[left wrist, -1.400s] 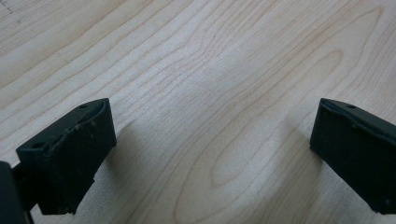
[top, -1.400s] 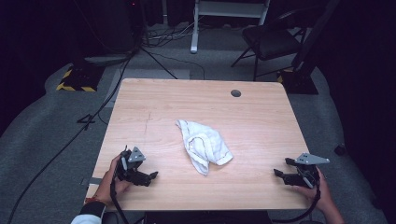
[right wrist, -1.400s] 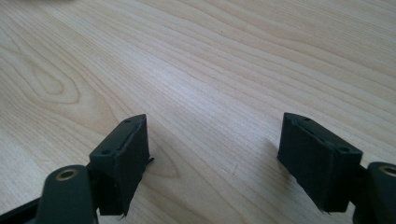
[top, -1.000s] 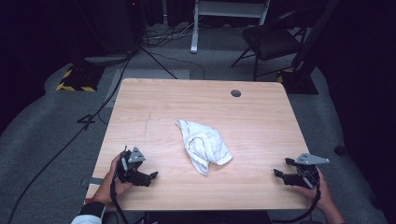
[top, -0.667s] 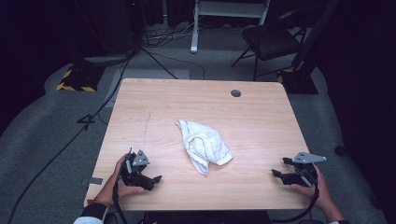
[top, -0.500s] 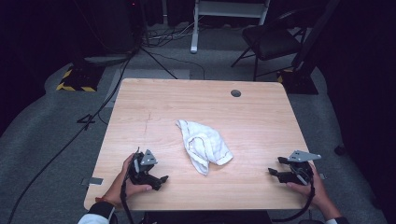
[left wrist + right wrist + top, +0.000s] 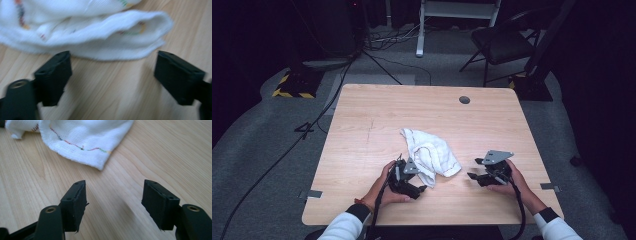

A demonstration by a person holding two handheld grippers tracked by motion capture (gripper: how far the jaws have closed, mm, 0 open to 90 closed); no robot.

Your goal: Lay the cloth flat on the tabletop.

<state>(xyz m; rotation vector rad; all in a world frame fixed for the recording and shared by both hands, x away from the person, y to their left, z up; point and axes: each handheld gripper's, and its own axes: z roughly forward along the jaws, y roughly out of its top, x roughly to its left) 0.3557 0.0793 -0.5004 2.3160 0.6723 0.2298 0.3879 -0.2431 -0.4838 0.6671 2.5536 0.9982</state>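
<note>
We see a crumpled white cloth [image 7: 430, 157] lying just below the centre of the wooden table [image 7: 362, 125]. Our left gripper [image 7: 420, 189] sits at its lower left edge and our right gripper [image 7: 472, 177] just to its right. Both sets of jaws have just been closing yet stand parted, nothing between them.

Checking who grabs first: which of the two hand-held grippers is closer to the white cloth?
The left hand-held gripper: its jaws sit right at the crumpled white cloth's edge; the right hand-held gripper has bare wood between.

Both forearms reach in low; the left gripper [image 7: 421, 189] and right gripper [image 7: 471, 176] face inward, jaws apart, having just been closing on nothing.
</note>
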